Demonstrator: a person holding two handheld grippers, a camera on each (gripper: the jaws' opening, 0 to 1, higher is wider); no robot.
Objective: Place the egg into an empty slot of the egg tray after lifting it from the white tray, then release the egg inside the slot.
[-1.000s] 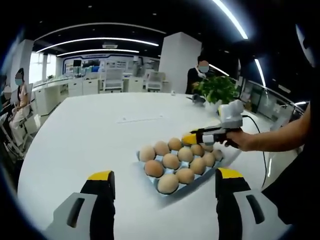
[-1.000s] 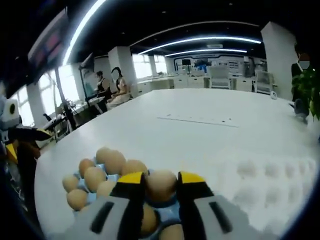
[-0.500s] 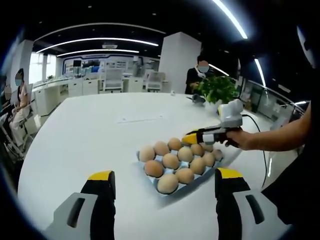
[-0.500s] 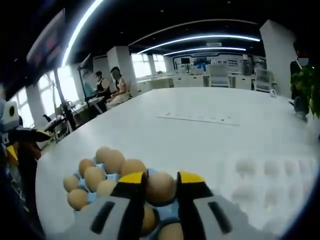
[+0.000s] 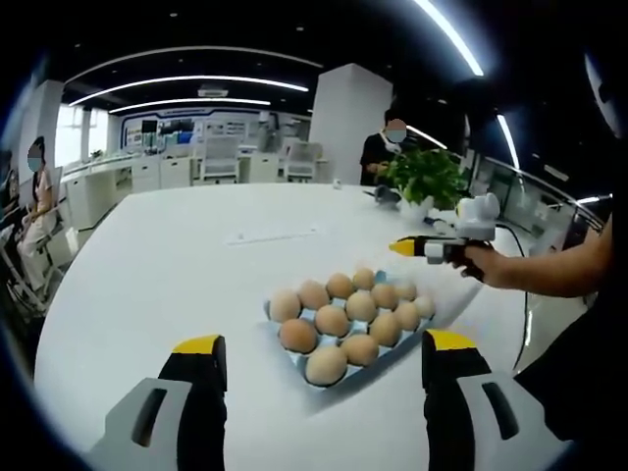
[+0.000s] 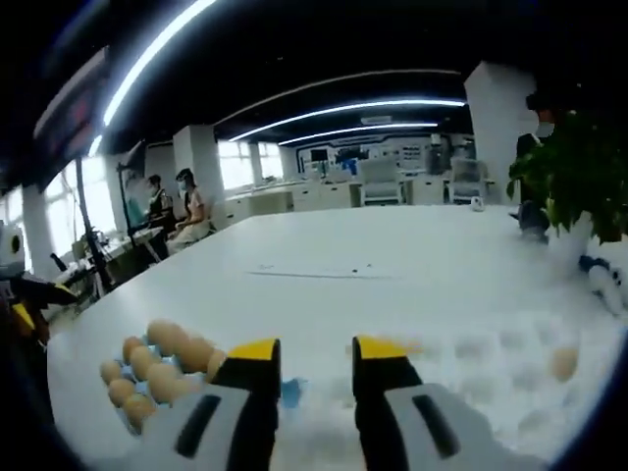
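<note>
A blue egg tray [image 5: 277, 316] holding several brown eggs [image 5: 333, 320] lies on the white table, just ahead of my left gripper [image 5: 324, 343], which is open and empty. My right gripper [image 5: 428, 248], held in a person's hand, hovers beyond the tray's far right corner. In the right gripper view my right gripper [image 6: 319, 350] stands open with nothing between its fingers. There the egg tray [image 6: 291, 392] with its eggs [image 6: 162, 358] sits low at the left. The white tray [image 6: 491, 368] spreads to the right with one egg [image 6: 562, 363] in it.
A potted plant [image 5: 424, 175] stands at the table's far edge, with a person [image 5: 385, 147] behind it. More people [image 6: 186, 201] sit at desks beyond the table. A paper strip [image 5: 272, 235] lies mid-table. My left gripper [image 6: 15, 289] shows at the far left.
My right gripper has let go of the egg, which stays in a slot of the egg tray. It has risen and swung away toward the white tray. My left gripper has not moved.
</note>
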